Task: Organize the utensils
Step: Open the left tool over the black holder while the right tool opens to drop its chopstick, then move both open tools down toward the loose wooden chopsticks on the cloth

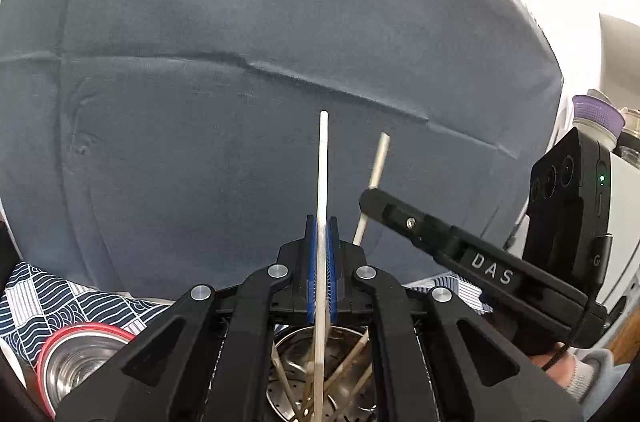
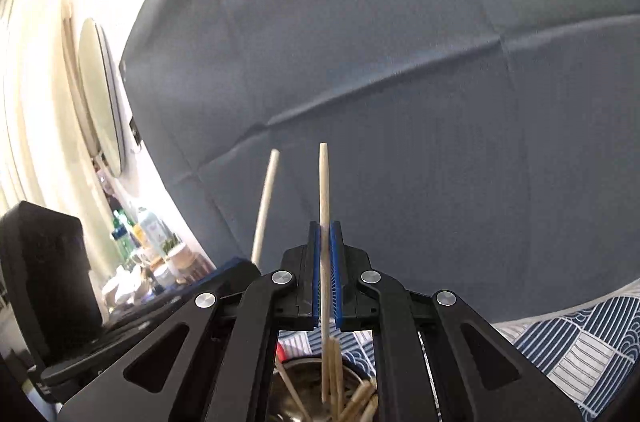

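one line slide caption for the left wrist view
Left gripper shut on a chopstick above a metal basket of chopsticks.

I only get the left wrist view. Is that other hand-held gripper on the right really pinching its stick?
Observer: Yes. The right wrist view shows the right hand-held gripper shut on a chopstick.
Operator: Where does its lower end go?
Observer: Down among more chopsticks in a steel container.
Operator: Anything off to its side?
Observer: Bottles on the left, below a round disc.
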A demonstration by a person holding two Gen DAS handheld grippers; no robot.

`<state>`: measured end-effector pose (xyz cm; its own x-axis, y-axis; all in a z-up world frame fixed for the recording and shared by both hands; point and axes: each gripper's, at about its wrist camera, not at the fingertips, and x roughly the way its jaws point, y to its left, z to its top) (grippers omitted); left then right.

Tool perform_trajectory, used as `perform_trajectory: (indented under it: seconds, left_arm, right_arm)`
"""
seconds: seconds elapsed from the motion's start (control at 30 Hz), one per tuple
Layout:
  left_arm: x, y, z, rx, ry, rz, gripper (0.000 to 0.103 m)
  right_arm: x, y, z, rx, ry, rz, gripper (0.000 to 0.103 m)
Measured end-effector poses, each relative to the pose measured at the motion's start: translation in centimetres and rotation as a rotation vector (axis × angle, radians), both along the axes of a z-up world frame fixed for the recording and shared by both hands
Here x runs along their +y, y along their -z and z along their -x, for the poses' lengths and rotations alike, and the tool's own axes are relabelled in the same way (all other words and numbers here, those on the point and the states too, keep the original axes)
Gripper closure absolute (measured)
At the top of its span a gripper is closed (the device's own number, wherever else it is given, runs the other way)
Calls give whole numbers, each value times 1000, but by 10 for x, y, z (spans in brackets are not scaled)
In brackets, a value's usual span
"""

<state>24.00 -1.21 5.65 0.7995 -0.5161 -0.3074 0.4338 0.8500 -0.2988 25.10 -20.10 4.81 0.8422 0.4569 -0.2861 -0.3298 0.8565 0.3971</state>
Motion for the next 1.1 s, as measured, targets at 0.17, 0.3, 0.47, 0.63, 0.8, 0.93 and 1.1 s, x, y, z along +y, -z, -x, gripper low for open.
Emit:
perform_trajectory:
  seconds: [0.17,0.3,0.47,0.63,0.8,0.93,1.1]
  left_arm:
    - [0,19,6,23,23,34,98]
    - [1,27,9,46,20,48,98]
    - [2,25,14,57,3,34,98]
    - [9,18,21,62,-25,36,83]
    - [16,10,34,64,-44,21,66]
    - [15,5,43,78,-52,-2,47]
    - [24,2,56,96,-72,-17,21]
  right_arm:
    - [2,16,6,28,-12,21,98]
    - [5,23,10,44,-26,56,98]
    - [9,19,13,48,-30,83,94]
    - [5,11,19,53,4,105,77]
    - [4,-1,24,72,103,159,41]
    - [-1,-9,32,98,132,156,33]
    - [-8,-16,44,117,157,163,19]
